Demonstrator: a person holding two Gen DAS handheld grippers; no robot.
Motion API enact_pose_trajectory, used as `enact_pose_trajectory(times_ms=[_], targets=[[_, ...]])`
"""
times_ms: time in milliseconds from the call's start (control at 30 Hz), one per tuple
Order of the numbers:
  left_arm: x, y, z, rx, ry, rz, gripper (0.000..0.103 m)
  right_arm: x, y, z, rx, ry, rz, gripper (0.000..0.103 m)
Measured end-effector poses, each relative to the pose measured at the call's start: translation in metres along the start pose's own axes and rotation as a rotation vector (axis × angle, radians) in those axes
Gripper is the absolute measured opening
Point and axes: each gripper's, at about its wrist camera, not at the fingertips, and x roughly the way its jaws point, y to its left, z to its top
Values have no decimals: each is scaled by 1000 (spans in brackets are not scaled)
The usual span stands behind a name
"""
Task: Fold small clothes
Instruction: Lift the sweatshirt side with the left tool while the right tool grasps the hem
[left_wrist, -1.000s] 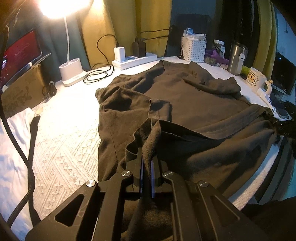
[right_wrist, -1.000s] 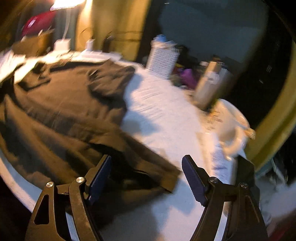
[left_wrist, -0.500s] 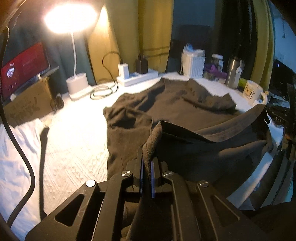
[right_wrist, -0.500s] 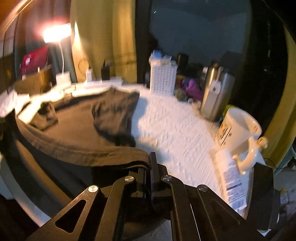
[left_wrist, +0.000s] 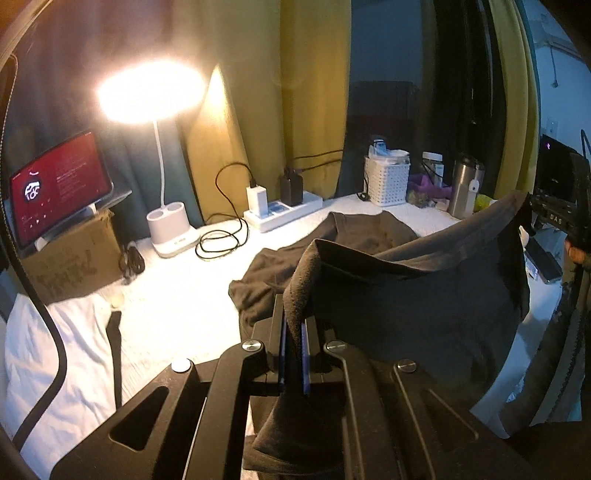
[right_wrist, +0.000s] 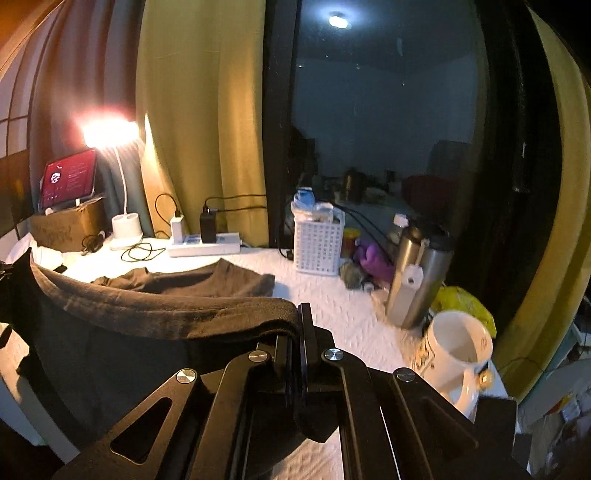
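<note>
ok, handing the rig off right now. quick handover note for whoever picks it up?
Left gripper: shut on the near hem of the dark shirt.
Right gripper: shut on the same hem, at its other end.
Shirt: the hem is lifted and stretched between both grippers; the collar end lies flat on the white bedspread.
Done: both hem corners gripped and raised.
Left: probably carry the hem forward to the collar, lay it down, release, then finish folding. Mind the mug and steel flasks near the right gripper.
</note>
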Motion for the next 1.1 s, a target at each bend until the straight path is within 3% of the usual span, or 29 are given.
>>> enact_pose_trajectory(times_ms=[467,733,1100], targets=[[49,28,28,34,19,5,4,62,6,40,-20,17,10,3],[97,47,37,26,69,-2,4,127,11,51,-33,72,23,3],[171,80,28,-50,199,5,4,238,22,57,-77,183,71,3]])
